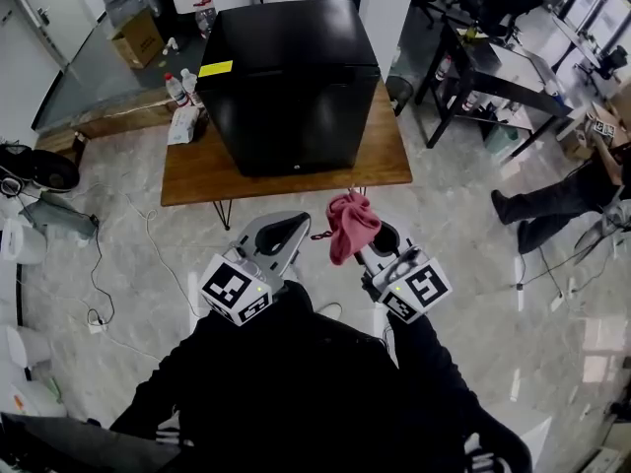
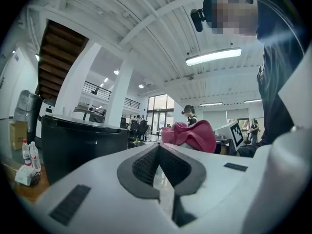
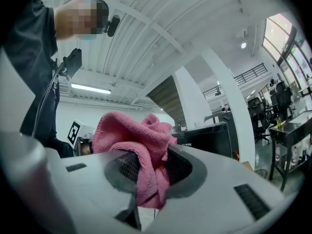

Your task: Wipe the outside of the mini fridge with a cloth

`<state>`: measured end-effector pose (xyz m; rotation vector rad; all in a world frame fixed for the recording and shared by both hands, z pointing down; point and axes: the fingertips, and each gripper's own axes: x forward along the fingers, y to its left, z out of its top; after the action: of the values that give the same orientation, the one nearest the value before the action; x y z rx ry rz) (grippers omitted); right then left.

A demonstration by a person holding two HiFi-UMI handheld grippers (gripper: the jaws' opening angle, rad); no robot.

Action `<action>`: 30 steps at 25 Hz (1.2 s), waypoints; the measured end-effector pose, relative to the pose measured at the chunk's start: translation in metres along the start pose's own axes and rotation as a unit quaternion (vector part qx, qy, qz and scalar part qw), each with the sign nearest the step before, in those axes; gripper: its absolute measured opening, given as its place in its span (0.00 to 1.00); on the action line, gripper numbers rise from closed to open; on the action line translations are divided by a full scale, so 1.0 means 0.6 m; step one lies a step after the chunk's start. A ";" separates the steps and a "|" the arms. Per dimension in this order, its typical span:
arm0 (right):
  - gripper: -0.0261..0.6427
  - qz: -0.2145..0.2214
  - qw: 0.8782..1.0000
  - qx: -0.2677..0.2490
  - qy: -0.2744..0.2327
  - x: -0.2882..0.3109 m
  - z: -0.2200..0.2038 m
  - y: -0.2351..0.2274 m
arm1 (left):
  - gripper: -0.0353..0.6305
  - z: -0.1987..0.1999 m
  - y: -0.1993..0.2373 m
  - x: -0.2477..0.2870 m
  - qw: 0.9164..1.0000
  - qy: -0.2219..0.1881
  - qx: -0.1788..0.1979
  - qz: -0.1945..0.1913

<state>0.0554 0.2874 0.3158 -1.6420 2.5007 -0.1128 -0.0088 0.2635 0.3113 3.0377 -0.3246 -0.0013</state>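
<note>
The black mini fridge stands on a low wooden table, a yellow label on its top; it shows too as the fridge and the fridge. A pink cloth is bunched in my right gripper, whose jaws are shut on it; the cloth hangs between the pads. My left gripper is shut with nothing in it, held left of the cloth. Both grippers hover in front of the table, short of the fridge.
Water bottles and a white packet stand on the table's left end. A cardboard box sits behind. Cables trail on the floor at left. A desk and a person's legs are at right.
</note>
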 end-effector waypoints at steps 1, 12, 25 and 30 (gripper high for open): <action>0.17 -0.001 1.000 -0.004 0.000 -0.001 0.002 0.000 | 0.06 0.002 0.000 0.001 1.000 -0.001 0.000 0.000; 0.18 -0.043 0.999 -0.027 0.000 -0.036 0.010 -0.044 | 0.06 0.008 -0.020 0.060 1.000 -0.004 0.001 -0.012; 0.18 -0.106 0.994 -0.027 0.019 -0.042 0.012 -0.248 | 0.06 0.003 0.015 0.272 0.999 -0.002 -0.004 -0.048; 0.18 -0.127 0.991 -0.022 0.037 -0.016 0.018 -0.339 | 0.06 0.003 0.057 0.345 0.999 -0.008 -0.012 -0.050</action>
<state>0.2454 0.2155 0.3351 -2.0020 2.3486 -0.1495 0.1866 0.1866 0.3143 3.0278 -0.1731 -0.0363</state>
